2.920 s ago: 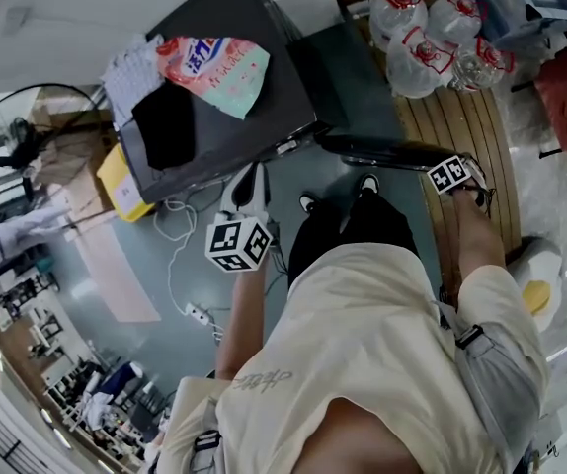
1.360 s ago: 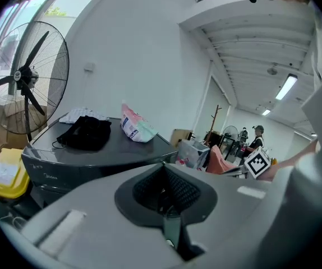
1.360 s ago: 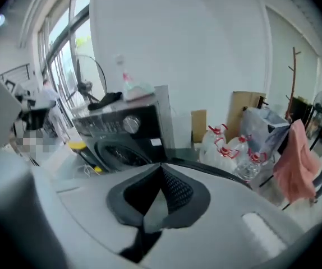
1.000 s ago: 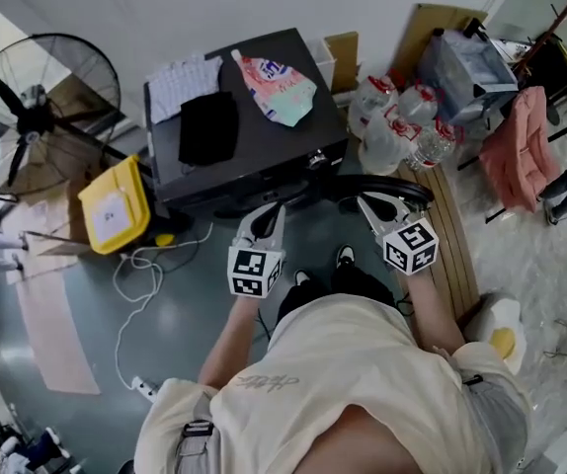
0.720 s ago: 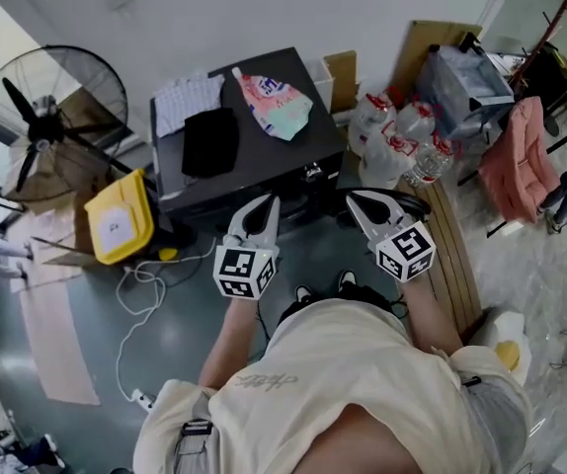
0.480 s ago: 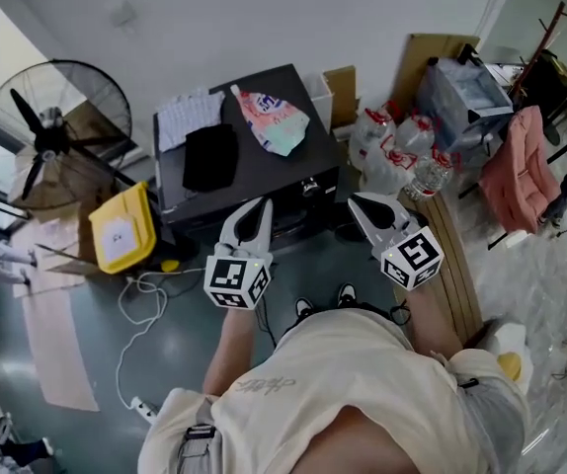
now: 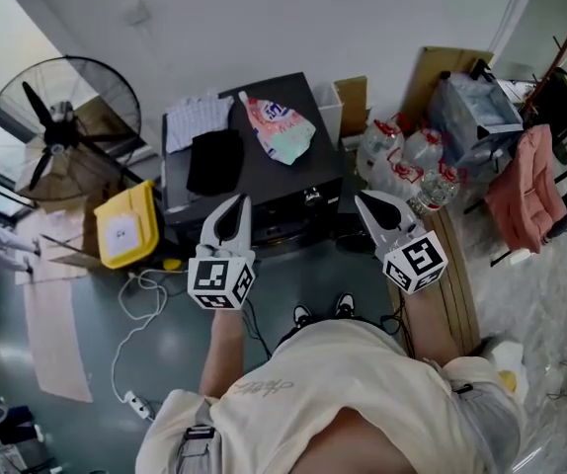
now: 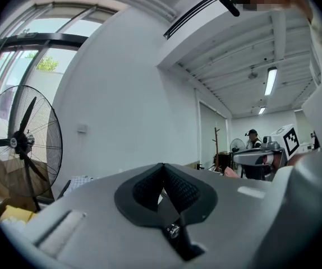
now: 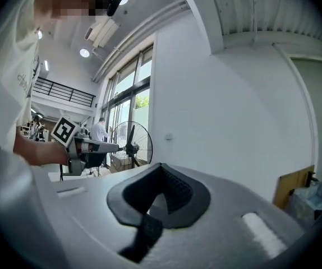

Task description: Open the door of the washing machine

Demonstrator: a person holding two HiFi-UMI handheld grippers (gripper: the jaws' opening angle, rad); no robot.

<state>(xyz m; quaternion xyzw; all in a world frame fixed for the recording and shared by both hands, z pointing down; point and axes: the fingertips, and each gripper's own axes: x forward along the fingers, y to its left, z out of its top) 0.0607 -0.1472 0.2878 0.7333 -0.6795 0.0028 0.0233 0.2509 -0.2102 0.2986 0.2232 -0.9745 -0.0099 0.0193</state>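
The washer (image 7: 256, 171) is the dark box in the upper middle of the head view, against the white wall. A black cloth (image 7: 214, 161), a white cloth (image 7: 195, 121) and a printed pouch (image 7: 282, 126) lie on its top. Its front faces the person. A dark shape at the lower right of that front, partly behind the right gripper (image 7: 367, 203), may be the door standing ajar, but I cannot tell for sure.

Both tools hang in the middle of the frame, above the person's feet and apart from the washer. The left gripper (image 7: 232, 205) has its fingers pressed together on nothing, and its own view shows only wall and a fan (image 7: 61, 126) beyond them. The right gripper's fingers are likewise closed and empty.

What could go wrong, as I judge it:
- With closed fingers neither tool can take a handle. A reach made this way would only poke the door and slide off it
- A hard tug or bump on the front could shake the washer and send the pouch or cloths sliding off the top
- A door swinging toward the right of the frame could knock the bottles (image 7: 412, 161) just beside the washer
- The cable (image 7: 140, 294) looping on the floor at lower left could catch a foot on a step that way
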